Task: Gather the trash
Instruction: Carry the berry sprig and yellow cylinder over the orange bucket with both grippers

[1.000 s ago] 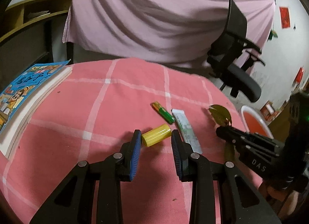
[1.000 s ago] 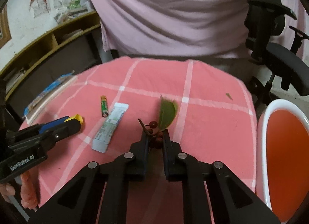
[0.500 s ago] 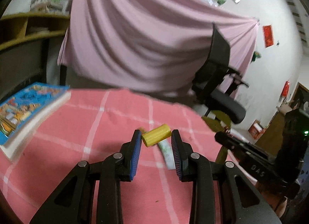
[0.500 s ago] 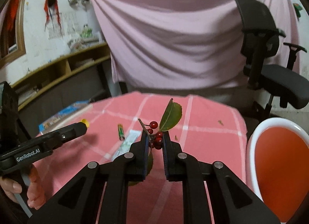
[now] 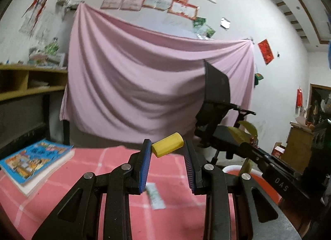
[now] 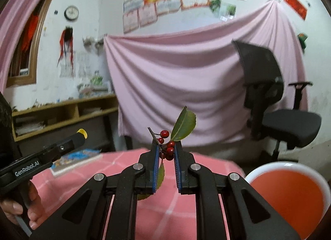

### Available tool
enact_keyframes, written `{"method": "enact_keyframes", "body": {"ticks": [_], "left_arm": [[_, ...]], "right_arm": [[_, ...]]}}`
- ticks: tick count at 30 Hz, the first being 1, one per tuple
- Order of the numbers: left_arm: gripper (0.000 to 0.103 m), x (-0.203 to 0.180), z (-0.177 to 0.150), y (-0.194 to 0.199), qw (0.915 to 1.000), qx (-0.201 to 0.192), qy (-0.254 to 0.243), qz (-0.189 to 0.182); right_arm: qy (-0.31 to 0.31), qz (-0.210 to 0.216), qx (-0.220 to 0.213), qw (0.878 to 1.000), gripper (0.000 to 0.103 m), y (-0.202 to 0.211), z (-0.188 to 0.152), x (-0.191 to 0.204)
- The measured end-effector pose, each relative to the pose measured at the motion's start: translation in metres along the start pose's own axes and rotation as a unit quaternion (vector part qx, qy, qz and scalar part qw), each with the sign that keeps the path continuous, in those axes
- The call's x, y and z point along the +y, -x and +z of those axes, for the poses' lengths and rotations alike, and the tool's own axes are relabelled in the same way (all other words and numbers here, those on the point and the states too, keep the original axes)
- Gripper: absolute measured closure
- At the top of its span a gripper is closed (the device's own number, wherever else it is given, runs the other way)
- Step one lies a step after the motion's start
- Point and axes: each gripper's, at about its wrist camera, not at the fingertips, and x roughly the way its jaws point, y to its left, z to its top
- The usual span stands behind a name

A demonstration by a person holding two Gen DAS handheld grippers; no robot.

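pink checked tablecloth [image 5: 86, 180] lay under both tools as i watched. my left gripper [image 5: 168, 153] was clamped on the yellow cylinder [image 5: 167, 144], its long axis running across the jaws, right end tipped up, clear above the cloth. my right gripper [image 6: 166, 153] was pinched shut on the berry sprig [image 6: 168, 147], stem upright, leaf [image 6: 184, 124] pointing up and right. beyond sat a white-rimmed red bin [image 6: 289, 196], a book [image 5: 35, 163], then a black office chair [image 6: 275, 103] before the pink drape [image 5: 140, 78].

Dim indoor light, motion blur, fisheye vignetting
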Motion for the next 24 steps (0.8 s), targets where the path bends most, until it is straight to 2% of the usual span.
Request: {"method": "enact_keyframes", "body": {"ticks": [5,11,14,17,24], "left_arm": [[0.076,-0.033,0.012,-0.013,0.9995,-0.014,-0.006,-0.028],[0.076,-0.077,0.021,-0.041,0.9973,-0.008,-0.030,-0.067],[0.076,-0.097,0.018,-0.058,0.9956,0.008,-0.022,-0.090],[0.076,-0.113,0.013,-0.077,0.9932,0.033,-0.006,-0.112],[0.076,-0.146,0.002,-0.115,0.9859,0.099,0.012,-0.134]], "right_arm": [[-0.021,-0.033,-0.037,0.999,0.091,0.021,0.010,-0.032],[-0.051,-0.076,-0.050,0.995,0.091,0.040,0.012,-0.073],[-0.064,-0.099,-0.040,0.992,0.091,0.045,0.011,-0.093],[-0.077,-0.123,-0.012,0.989,0.091,0.045,0.007,-0.112],[-0.118,-0.148,0.040,0.981,0.091,0.047,-0.005,-0.151]]}}
